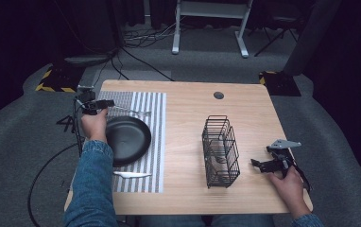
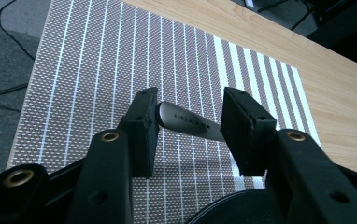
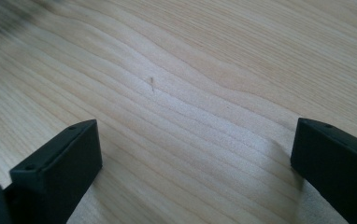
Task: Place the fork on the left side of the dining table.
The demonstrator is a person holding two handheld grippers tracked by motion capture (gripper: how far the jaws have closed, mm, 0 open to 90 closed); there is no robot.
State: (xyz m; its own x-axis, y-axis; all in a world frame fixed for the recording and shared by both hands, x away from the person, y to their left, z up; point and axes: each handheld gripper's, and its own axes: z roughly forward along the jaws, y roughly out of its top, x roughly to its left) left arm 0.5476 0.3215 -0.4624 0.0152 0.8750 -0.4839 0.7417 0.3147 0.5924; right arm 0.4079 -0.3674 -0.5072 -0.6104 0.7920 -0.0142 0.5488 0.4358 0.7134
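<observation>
A silver utensil [image 1: 131, 112] lies on the striped placemat [image 1: 155, 142] just beyond a black plate [image 1: 126, 137]. My left gripper [image 1: 104, 103] hovers at its handle end. In the left gripper view the handle [image 2: 188, 121] runs crosswise between the half-spread jaws of the left gripper [image 2: 190, 95]; its end sits by the left jaw and it passes under the right one, with no pad pressing on it. My right gripper [image 1: 259, 163] rests open at the table's right side, and its view shows the right gripper [image 3: 197, 128] spread wide over bare wood.
A black wire basket [image 1: 221, 151] stands upright at mid table, left of my right gripper. A second silver utensil [image 1: 131, 174] lies on the placemat in front of the plate. A cable hole [image 1: 219, 95] sits near the far edge.
</observation>
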